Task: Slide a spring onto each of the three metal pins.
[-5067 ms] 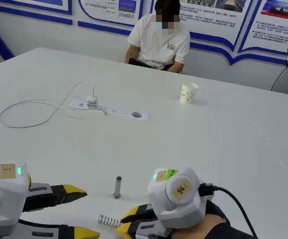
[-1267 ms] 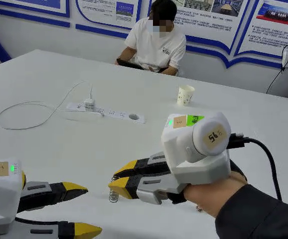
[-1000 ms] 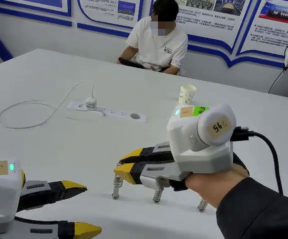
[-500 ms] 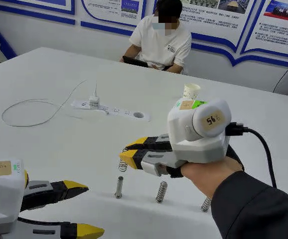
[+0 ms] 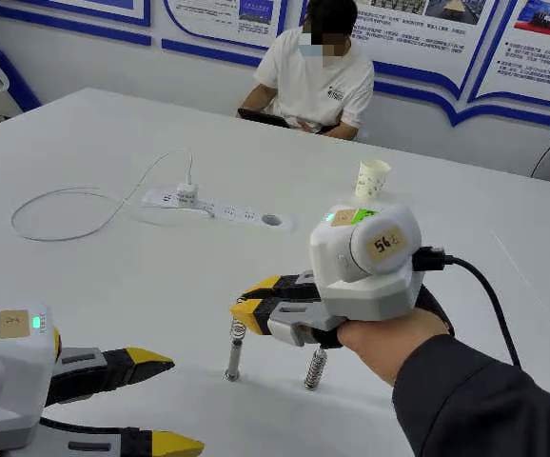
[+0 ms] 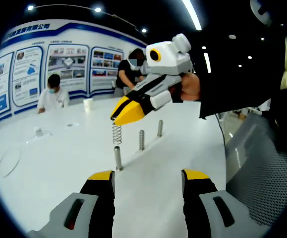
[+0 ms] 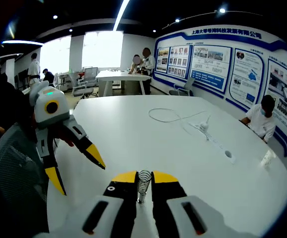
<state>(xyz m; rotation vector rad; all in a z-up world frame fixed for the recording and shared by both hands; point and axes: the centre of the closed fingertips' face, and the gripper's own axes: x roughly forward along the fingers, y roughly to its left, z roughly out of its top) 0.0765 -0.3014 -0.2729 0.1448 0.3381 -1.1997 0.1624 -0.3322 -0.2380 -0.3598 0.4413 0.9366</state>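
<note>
My right gripper (image 5: 244, 312) is shut on a small steel spring (image 5: 238, 329), which hangs upright with its lower end over the top of the left metal pin (image 5: 232, 360). In the right gripper view the spring (image 7: 143, 183) stands between the yellow jaws of that gripper (image 7: 143, 174). The left gripper view has the same spring (image 6: 116, 134) on its pin (image 6: 117, 159). A second pin (image 5: 315, 367) to the right carries a spring; a third sprung pin (image 6: 160, 128) stands beyond it. My left gripper (image 5: 172, 402) rests open and holds nothing at the near left, its jaws (image 6: 148, 175) wide apart.
A white power strip (image 5: 223, 209) with a looping cable (image 5: 66, 205) lies at mid-table. A paper cup (image 5: 371, 179) stands behind the right gripper. A person (image 5: 315, 76) sits at the far edge. The right gripper's black cord (image 5: 480, 290) trails to the right.
The right gripper has come down and slightly left with the spring, bringing it from above the left pin onto the pin's top. The left gripper has stayed put.
</note>
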